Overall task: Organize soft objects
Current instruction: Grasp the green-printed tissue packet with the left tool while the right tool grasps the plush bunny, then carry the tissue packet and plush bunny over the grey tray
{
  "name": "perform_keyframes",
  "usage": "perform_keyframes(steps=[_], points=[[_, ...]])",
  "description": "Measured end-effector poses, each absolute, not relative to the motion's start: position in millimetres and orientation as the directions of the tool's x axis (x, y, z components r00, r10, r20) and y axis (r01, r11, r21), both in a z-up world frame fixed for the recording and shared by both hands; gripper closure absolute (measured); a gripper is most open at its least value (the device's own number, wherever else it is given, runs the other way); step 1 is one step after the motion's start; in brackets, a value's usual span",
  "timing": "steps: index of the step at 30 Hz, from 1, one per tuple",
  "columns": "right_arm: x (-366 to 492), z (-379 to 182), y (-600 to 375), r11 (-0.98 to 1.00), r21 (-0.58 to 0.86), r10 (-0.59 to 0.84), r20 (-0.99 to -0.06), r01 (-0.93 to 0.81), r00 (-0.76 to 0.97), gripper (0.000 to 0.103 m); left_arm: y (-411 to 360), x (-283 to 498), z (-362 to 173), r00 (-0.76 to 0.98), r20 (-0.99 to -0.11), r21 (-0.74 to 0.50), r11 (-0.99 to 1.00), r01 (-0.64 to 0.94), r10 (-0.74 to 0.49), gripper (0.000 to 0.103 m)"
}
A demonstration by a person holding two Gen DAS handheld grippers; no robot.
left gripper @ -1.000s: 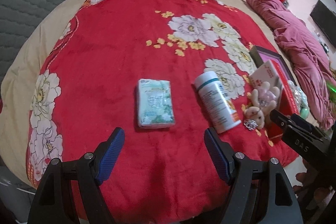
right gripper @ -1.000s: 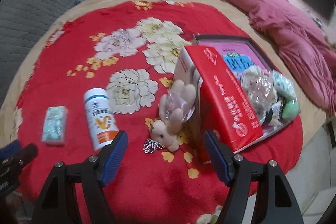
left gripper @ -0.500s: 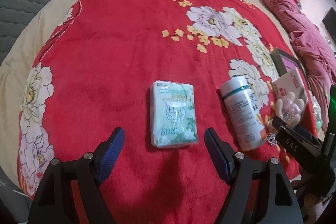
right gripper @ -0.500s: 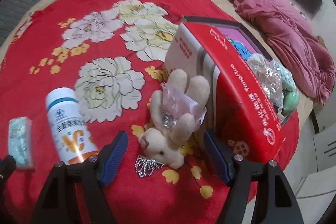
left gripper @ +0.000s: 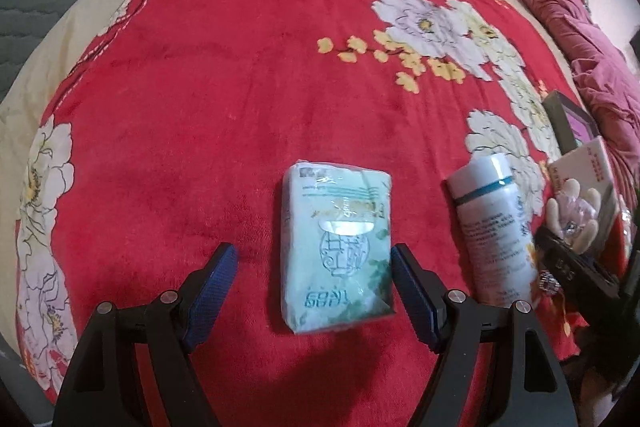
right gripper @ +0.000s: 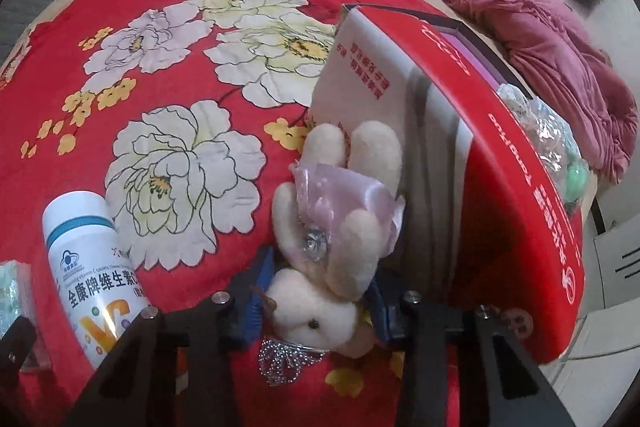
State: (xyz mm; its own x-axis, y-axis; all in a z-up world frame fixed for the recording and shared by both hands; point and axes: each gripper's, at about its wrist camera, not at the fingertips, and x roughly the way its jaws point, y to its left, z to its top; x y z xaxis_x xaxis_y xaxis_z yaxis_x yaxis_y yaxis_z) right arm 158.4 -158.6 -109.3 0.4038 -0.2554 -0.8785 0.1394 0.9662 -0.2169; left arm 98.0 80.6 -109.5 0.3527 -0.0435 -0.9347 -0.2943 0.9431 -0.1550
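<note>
Cream plush bunny (right gripper: pixel 336 243), pink satin bow with a rhinestone, lies head toward the camera on the red floral blanket (right gripper: pixel 168 27), against the red box (right gripper: pixel 500 195) at its 3 o'clock. Right gripper (right gripper: pixel 320 303) points steeply down; its jaws have just been closing and now pinch the bunny's head. Left gripper (left gripper: pixel 312 291) steeply down, jaws wide, straddling the tissue pack (left gripper: pixel 338 247) without pressing it.

The blanket (left gripper: pixel 224 99) is red with white and pale-yellow flowers. The tissue pack (left gripper: pixel 338 247) is pale green, the bottle (right gripper: pixel 90 267) white with a teal band, the plush (right gripper: pixel 340 227) cream with a pink ribbon, the box (right gripper: pixel 500 187) red and white.
</note>
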Motion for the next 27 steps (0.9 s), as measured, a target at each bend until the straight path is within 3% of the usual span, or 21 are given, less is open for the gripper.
perform_keyframes(steps=[7, 9, 13, 16, 27], points=[[153.0, -93.2, -163.7, 0.981, -0.174, -0.193, -0.868, 0.085, 0.458, 0.065, 82.1, 103.8, -119.3, 0.329, -0.943, -0.15, 0.934, -0.324, -0.038, 0.024], [149.3, -81.8, -168.3, 0.988, -0.136, -0.153, -0.864, 0.07, 0.48, 0.065, 82.5, 103.9, -117.6, 0.338, -0.94, -0.164, 0.931, -0.327, -0.046, 0.03], [142.6, -51.5, -178.1, 0.997, -0.068, -0.079, -0.848, 0.041, 0.524, 0.065, 84.1, 105.5, -113.6, 0.337, -0.94, -0.167, 0.929, -0.33, -0.05, 0.052], [139.7, -30.4, -185.9, 0.999, -0.038, -0.052, -0.833, 0.037, 0.55, 0.065, 88.2, 104.1, -109.0, 0.344, -0.936, -0.199, 0.921, -0.334, -0.077, 0.056], [125.1, 27.7, -221.2, 0.996, 0.086, 0.071, -0.785, -0.005, 0.616, 0.065, 42.1, 89.5, -26.3, 0.477, -0.867, -0.269, 0.941, -0.203, -0.145, 0.057]])
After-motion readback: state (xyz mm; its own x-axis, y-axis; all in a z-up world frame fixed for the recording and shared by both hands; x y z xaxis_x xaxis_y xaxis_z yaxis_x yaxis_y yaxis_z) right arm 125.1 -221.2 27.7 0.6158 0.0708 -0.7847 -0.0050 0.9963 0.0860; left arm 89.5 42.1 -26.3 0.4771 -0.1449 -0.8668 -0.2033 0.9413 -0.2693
